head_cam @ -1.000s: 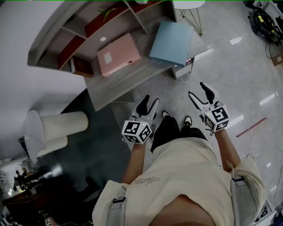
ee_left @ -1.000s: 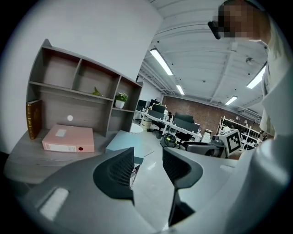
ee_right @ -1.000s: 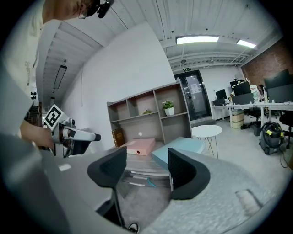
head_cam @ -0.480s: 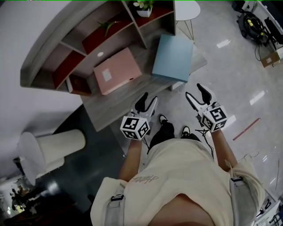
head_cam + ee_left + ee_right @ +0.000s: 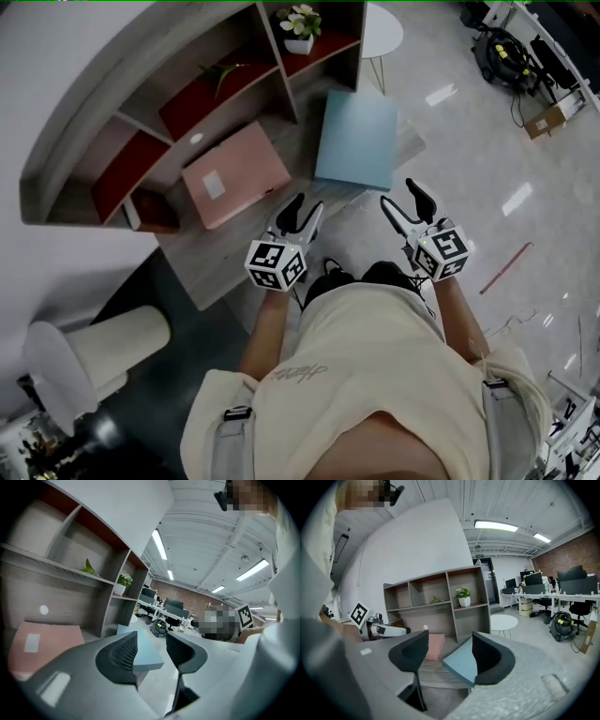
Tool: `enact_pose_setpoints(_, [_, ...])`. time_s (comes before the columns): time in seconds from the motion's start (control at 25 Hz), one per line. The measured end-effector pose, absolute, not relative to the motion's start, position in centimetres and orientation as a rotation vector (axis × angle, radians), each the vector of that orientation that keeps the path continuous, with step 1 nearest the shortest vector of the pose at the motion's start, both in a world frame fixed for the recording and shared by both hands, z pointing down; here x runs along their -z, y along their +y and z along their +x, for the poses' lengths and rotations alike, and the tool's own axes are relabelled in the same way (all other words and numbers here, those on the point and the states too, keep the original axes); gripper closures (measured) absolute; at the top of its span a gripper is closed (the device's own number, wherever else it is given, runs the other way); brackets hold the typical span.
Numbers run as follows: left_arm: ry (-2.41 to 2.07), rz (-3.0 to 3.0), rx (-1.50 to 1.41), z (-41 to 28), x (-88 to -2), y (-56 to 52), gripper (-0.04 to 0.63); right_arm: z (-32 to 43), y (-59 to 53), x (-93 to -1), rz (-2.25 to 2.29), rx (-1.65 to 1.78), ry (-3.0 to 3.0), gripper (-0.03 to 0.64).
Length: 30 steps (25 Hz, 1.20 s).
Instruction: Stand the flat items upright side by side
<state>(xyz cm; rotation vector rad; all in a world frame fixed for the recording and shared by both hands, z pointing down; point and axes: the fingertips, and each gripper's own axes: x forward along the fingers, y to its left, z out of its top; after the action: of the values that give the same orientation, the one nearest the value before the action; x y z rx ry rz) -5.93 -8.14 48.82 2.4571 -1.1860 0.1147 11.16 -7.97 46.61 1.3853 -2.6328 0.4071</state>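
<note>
Both flat items lie face-up on the table (image 5: 232,253), a long slab with a grey wood-grain top and a straight near edge. Behind it rises a shelf unit (image 5: 112,122) of the same grey board, with square-cut compartments backed in dark red under a smooth, curved pale top.

The pink flat item (image 5: 236,174) is a thin matte rectangle with crisp corners and a small pale label on its upper face. It lies just in front of the shelf's lower compartments. The blue flat item (image 5: 356,141) is a plain, smooth rectangle a little larger than the pink one, with no mark on top. It lies to the right, apart from the pink one with bare table between, and its near corner seems to jut past the table's edge. Neither stands upright.

Your left gripper (image 5: 306,208) hangs over the table's near edge, short of the pink item. Its ribbed black pads stand spread with only air between them. Your right gripper (image 5: 403,200) hangs just near of the blue item. Its jaws have just been opening a little further, and nothing sits between them.
</note>
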Motion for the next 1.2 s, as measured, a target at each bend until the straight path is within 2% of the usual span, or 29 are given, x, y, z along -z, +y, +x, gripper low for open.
enact_pose_setpoints(0.44, [-1.133, 2.431, -0.142, -6.1, -50.3, -12.9, 0.385, 13.0, -12.7, -49.5, 1.453, -0.467, -2.52, 0.324])
enact_pose_setpoints(0.76, [-1.146, 2.394, -0.244, -4.6, -51.3, -19.3, 0.374, 15.8, -20.2, -53.7, 1.387, -0.581, -2.488, 0.324])
enact_pose_setpoints(1.2, [-1.096, 2.268, -0.377, -1.6, -56.6, -29.1, 0.357, 19.2, -26.8, -61.1, 1.263, -0.817, -2.436, 0.31])
